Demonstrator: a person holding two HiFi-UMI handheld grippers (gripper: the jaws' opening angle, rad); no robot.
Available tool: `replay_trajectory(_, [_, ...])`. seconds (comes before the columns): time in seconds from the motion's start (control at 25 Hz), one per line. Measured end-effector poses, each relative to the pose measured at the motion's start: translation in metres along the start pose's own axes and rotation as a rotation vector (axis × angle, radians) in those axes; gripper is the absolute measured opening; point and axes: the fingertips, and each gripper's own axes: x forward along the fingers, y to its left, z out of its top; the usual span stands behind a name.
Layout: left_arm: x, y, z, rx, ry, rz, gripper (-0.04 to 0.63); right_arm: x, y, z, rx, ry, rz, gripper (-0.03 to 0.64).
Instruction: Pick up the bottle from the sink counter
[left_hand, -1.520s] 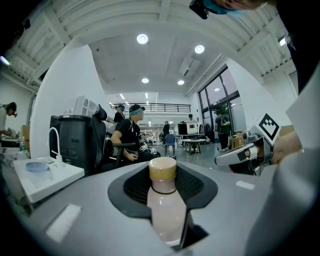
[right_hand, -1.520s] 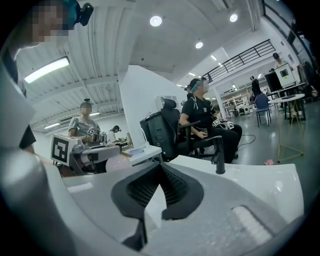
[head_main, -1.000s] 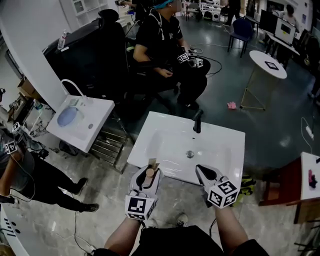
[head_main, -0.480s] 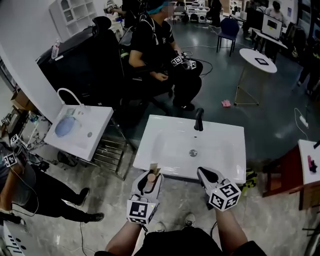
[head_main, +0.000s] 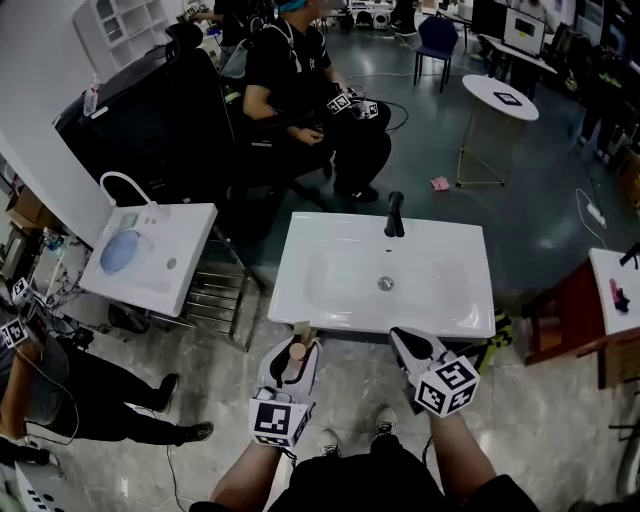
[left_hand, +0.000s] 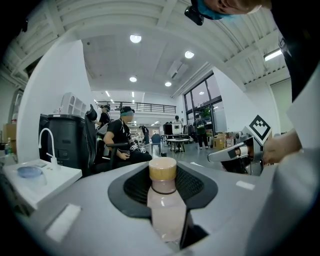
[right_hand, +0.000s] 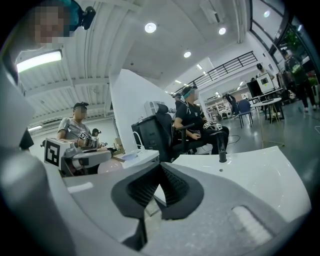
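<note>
Left gripper (head_main: 292, 347) is clamped on the bottle (left_hand: 166, 215). In the left gripper view the 2 dark ribbed pads (left_hand: 136, 186) press on either side of its pale body and neck, with the tan cap (left_hand: 163, 169) standing just above them. The bottle sits roughly upright in the grip, cap up.

From the head view you've got it off the sink (head_main: 300, 300). It hangs just in front of the near rim, toward the left corner, over the grey floor (head_main: 200, 380) and not touching the basin.

Right gripper (head_main: 402, 338) has its 2 jaws pressed together with nothing between them. The right gripper view shows the pads meeting in a tight V. It's level with the left one, well apart from it, also just short of the near rim. Its marker cube (head_main: 445, 385) faces up at you.

Sink details: black faucet (head_main: 395, 213) at the far edge, drain (head_main: 385, 283) mid-basin.

Around you:
- A second sink (head_main: 190, 250) with a white faucet is off to the left
- A seated person in black (head_main: 290, 80) is beyond it
- 1 round white table (head_main: 497, 97) is at the far right
</note>
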Motion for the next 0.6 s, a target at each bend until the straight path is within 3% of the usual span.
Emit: replay_trajectory(0.6, [-0.039, 0.001, -0.012, -0.016, -0.01, -0.069, 0.132, -0.018, 0.043, -0.023, 0.001, -0.005, -0.058, 0.0])
